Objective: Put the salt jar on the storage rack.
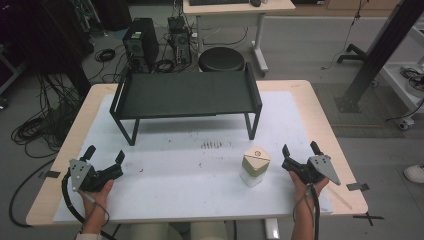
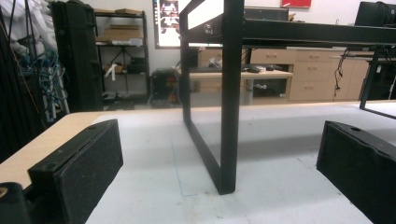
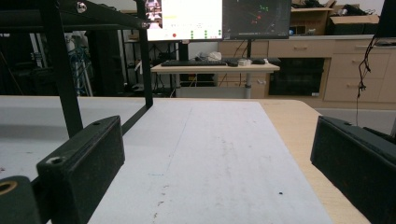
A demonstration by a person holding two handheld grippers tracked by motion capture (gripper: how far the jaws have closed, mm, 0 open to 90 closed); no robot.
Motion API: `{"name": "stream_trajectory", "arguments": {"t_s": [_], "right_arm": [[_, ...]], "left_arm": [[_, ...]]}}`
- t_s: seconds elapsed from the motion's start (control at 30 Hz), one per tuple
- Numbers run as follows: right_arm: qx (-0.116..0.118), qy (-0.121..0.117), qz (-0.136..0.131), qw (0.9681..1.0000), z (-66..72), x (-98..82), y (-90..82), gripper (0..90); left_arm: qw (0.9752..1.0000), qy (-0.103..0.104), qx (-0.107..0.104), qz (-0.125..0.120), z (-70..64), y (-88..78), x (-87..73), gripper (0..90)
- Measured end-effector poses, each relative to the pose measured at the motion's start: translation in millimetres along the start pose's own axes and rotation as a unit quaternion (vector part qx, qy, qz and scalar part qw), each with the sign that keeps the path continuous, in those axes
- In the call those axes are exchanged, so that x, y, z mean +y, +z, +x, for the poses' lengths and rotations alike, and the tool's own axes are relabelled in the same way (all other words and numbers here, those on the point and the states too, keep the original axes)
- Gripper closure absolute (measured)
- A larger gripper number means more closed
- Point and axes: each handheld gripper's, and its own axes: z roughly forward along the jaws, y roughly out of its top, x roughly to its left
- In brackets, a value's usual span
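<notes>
The right gripper rests low at the near right of the bench, its jaws spread wide with nothing between them; its own view looks along bare white mat. The left gripper sits at the near left corner, likewise wide open and empty, its view facing the near left leg of the black rack.

Just beside the right gripper, toward the bench's middle, stands a small carton, tan above and pale below, upright on the mat and apart from both grippers. Behind it the rack spans the far half of the bench, its shelf bare.

This looks like the starting pose, before any reach. The next move likely calls for the right gripper to swing inward, straddle the carton and close on its sides.

The carton's print is too small to read, and its far side is hidden. Both forearms are cut off at the bottom edge.
</notes>
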Motion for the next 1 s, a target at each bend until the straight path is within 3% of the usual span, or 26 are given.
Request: {"name": "stream_trajectory", "arguments": {"t_s": [0.8, 0.9, 1.0], "right_arm": [[-0.003, -0.006, -0.001, 1.0000, 1.4, 0.1, -0.1, 2.4], [-0.003, 0.010, -0.001, 0.9999, 0.0, 0.8, -1.2, 2.1], [0.002, 0.009, 0.001, 1.0000, 0.0, 3.7, -2.8, 2.1]], "left_arm": [[1.0000, 0.000, 0.000, -0.001, 0.0, -0.3, 0.0, 0.8], [1.0000, 0.000, 0.000, -0.001, 0.0, -0.2, 0.0, 0.8], [1.0000, 0.000, 0.000, -0.001, 0.1, -0.2, 0.0, 1.0]]}}
